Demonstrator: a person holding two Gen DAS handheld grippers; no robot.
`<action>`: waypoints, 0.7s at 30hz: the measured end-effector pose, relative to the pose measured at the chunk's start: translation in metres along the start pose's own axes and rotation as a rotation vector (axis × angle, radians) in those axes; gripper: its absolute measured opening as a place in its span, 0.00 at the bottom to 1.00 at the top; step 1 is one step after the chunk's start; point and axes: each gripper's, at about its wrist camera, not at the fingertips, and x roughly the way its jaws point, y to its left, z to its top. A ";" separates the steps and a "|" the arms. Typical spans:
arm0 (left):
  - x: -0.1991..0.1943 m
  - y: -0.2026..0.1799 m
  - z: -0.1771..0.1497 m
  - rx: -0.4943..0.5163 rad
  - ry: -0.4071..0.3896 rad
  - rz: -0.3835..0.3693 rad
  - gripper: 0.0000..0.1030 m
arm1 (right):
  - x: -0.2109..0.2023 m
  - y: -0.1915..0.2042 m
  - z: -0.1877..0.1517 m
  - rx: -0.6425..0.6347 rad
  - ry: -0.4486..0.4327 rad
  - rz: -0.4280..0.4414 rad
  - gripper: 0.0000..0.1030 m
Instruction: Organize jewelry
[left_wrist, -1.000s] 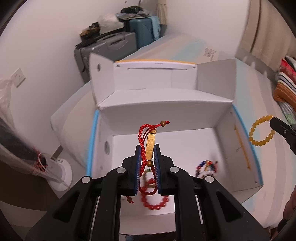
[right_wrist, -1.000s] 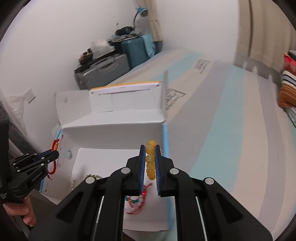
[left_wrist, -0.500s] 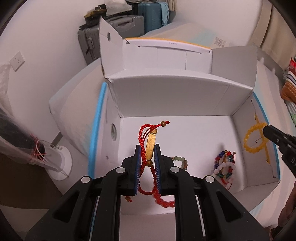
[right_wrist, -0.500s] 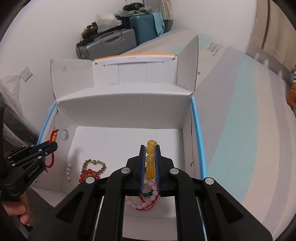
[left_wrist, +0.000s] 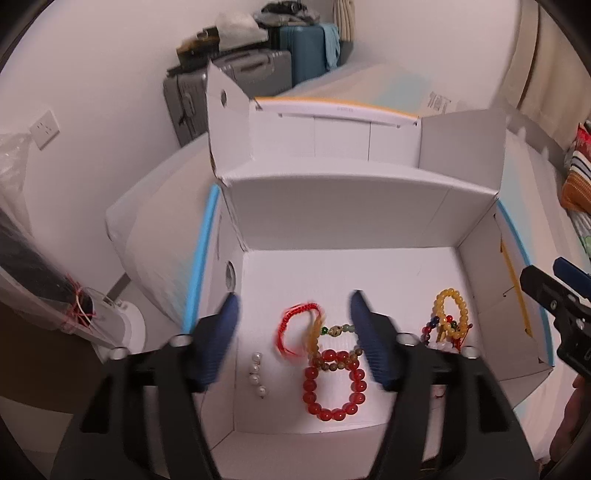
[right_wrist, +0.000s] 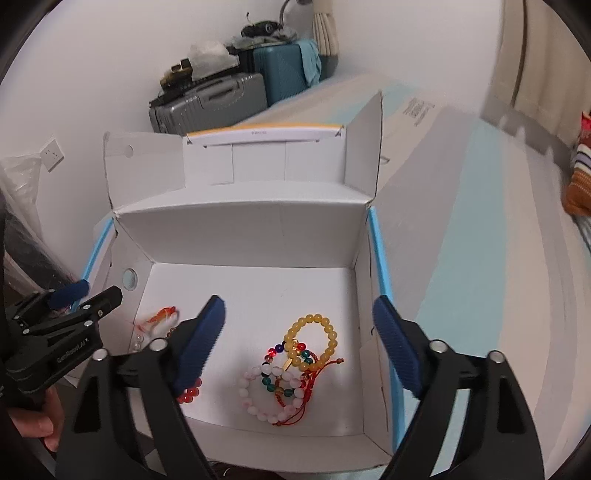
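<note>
Both claws opening over white box (left_wrist: 476, 258), nothing between jaws. Left gripper (left_wrist: 291, 332): red cord bracelet (left_wrist: 295, 325) dead centre, falling. Right gripper (right_wrist: 299, 332): yellow bead bracelet (right_wrist: 314, 339) just past 12 o'clock, on box floor.

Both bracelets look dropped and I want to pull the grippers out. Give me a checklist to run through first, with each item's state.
1. Left gripper lets go: ok, jaws opening, nothing pressed between the pads.
2. Right gripper lets go: ok, jaws opening, pads clear of the beads.
3. Yellow bracelet in the box: ok, lying on the pile of mixed bracelets.
4. Red cord bracelet settled: cannot tell, it is blurred.
5. Red cord clear of the left pads: cannot tell.
6. Box flaps out of the way: ok, standing open.
</note>
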 end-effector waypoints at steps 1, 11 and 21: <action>-0.003 0.000 -0.001 0.002 -0.008 0.003 0.69 | -0.003 0.001 -0.001 -0.004 -0.007 -0.006 0.84; -0.035 0.001 -0.029 -0.027 -0.056 -0.006 0.94 | -0.044 0.005 -0.024 -0.022 -0.099 -0.002 0.93; -0.061 0.001 -0.062 -0.035 -0.100 -0.032 0.94 | -0.061 0.003 -0.061 -0.001 -0.087 -0.010 0.93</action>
